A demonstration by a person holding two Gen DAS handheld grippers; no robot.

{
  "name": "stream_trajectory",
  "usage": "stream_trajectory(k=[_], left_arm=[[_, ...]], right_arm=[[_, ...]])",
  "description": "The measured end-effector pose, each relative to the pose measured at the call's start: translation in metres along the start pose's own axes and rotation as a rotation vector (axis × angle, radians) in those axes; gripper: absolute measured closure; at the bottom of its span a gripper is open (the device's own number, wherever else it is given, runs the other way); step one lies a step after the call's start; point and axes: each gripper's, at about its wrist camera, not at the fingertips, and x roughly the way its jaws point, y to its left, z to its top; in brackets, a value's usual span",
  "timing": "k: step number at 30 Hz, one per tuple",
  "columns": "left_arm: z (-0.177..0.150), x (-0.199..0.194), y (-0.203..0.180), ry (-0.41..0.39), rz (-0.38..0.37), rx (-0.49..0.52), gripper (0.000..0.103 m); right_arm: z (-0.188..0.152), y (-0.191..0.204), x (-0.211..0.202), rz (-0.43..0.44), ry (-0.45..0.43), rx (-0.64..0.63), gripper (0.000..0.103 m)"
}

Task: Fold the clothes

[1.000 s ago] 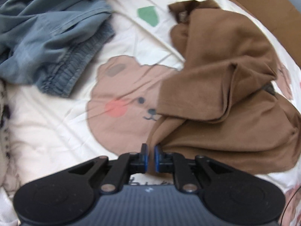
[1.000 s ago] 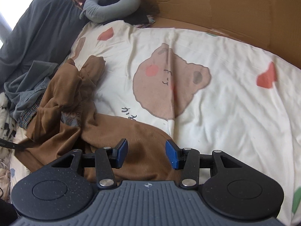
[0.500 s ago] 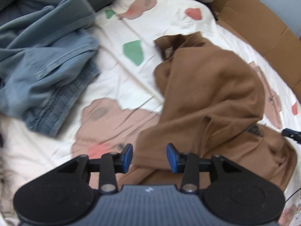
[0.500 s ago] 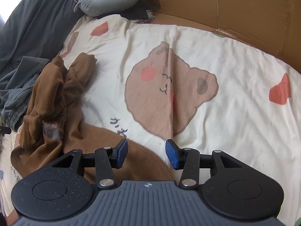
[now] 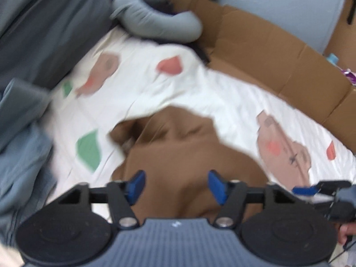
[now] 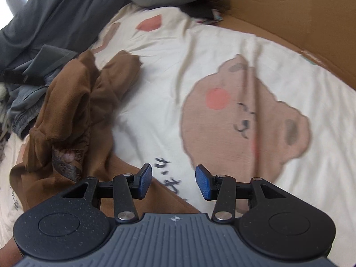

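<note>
Left wrist | left gripper [image 5: 176, 187] apart over brown garment [image 5: 189, 155] | right gripper [image 6: 173, 181] apart

Soft daylight, heavy motion blur, fisheye-warped edges

Each hand-held gripper, left [image 5: 175, 187] and right [image 6: 173, 182], has a ribbed grey body, black round-ended linkage arms, silver screws and blue finger pads [image 6: 203, 184]; the right carries black cables.
</note>
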Motion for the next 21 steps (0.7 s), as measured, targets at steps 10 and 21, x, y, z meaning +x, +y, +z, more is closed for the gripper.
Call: stream_trajectory(k=[10, 21], left_arm=[[0.025, 0.043, -0.04, -0.009, 0.009, 0.083, 0.022], [-0.008, 0.051, -0.007, 0.13, 0.08, 0.013, 0.031]], right_arm=[[0.0, 0.022, 0.016, 0.055, 0.012, -0.093, 0.052], [-0.002, 0.039, 0.022, 0.062, 0.026, -0.197, 0.051]])
